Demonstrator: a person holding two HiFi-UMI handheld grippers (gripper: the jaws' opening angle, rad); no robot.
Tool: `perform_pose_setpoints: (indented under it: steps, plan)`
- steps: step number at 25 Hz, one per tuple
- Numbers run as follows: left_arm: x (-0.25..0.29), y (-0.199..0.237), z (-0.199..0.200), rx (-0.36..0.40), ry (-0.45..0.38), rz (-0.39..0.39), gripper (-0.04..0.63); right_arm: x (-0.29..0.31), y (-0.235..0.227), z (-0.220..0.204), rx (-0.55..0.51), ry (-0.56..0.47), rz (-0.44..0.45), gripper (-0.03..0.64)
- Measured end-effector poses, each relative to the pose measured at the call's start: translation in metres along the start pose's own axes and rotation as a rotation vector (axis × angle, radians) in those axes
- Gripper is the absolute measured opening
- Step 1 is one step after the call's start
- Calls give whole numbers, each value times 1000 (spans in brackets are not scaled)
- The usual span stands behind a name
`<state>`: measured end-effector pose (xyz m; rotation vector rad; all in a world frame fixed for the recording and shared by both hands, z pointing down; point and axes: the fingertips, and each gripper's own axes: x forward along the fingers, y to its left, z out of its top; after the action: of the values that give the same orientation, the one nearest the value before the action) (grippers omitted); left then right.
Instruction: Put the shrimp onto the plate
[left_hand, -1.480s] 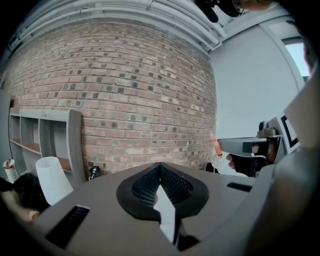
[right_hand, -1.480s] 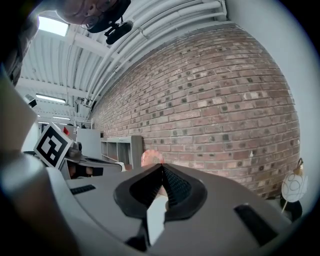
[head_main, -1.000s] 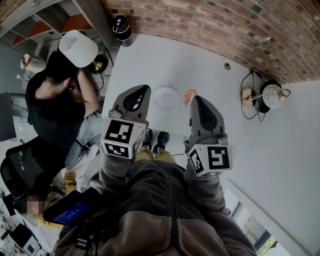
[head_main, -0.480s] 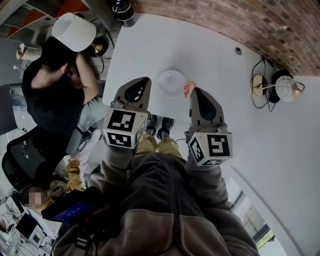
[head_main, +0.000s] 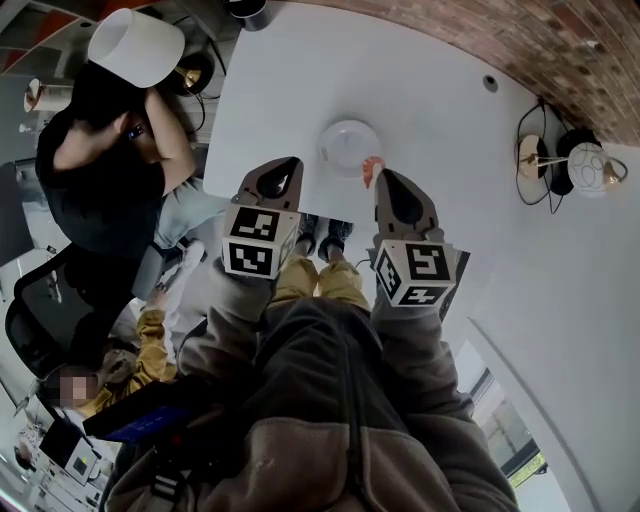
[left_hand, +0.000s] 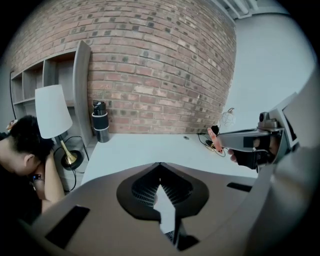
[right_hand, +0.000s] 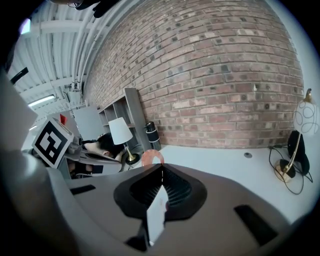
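Note:
A white plate (head_main: 350, 146) sits on the white table (head_main: 440, 110). My right gripper (head_main: 379, 177) is shut on a pink shrimp (head_main: 372, 170), which hangs at the plate's near right rim. In the right gripper view the shrimp (right_hand: 151, 157) curls just above the closed jaws. The left gripper view shows the shrimp (left_hand: 214, 139) sticking out of the right gripper's tip. My left gripper (head_main: 285, 165) is shut and holds nothing, at the table's near edge, left of the plate.
A person (head_main: 100, 170) sits at the left beside a lamp with a white shade (head_main: 135, 45). A black bottle (head_main: 248, 8) stands at the table's far corner. A globe lamp (head_main: 590, 165) with cables is at the right. A brick wall (head_main: 560, 50) lies behind.
Both grippers have moved forward toward the plate, and the shrimp in the right gripper now sits by the plate's rim. The left gripper stays shut and empty.

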<state>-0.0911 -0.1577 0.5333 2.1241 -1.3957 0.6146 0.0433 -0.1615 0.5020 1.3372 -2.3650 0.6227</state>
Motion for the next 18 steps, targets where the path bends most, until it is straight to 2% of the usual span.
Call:
perform_pose_setpoints:
  steps: [18]
  plan:
    - [34,14,-89,-77,170,-10,5,41,-20,-90,17,194,-18,3]
